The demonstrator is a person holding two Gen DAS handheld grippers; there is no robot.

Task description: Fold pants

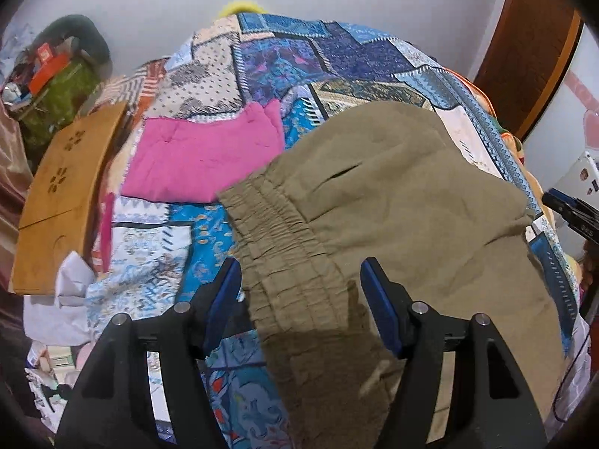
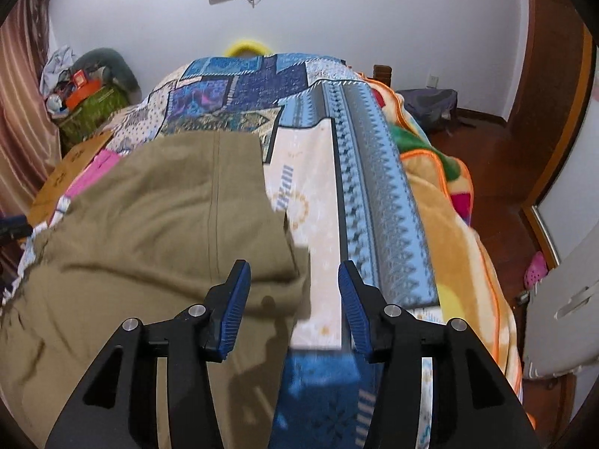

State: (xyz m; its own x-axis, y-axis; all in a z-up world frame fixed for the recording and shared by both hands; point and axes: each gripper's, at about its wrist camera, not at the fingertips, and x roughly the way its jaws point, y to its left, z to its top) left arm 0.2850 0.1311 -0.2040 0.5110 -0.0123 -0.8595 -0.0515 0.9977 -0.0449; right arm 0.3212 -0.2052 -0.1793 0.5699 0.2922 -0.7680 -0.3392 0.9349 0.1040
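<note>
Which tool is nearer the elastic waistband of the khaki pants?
Left. The left tool hangs open astride the waistband of the khaki pants. The right tool is open at the pants' opposite edge, over the patchwork bedspread.

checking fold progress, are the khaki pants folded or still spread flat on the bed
Folded at least once: the khaki pants lie doubled, a rounded fold edge at their right side near the right tongs. Both tongs are open, gripping nothing.

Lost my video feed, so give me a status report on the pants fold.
Left gripper open over elastic waistband. Right gripper open at the other edge. Olive-khaki cotton pants flat on patchwork quilt. Pink folded garment alongside, apart.
</note>
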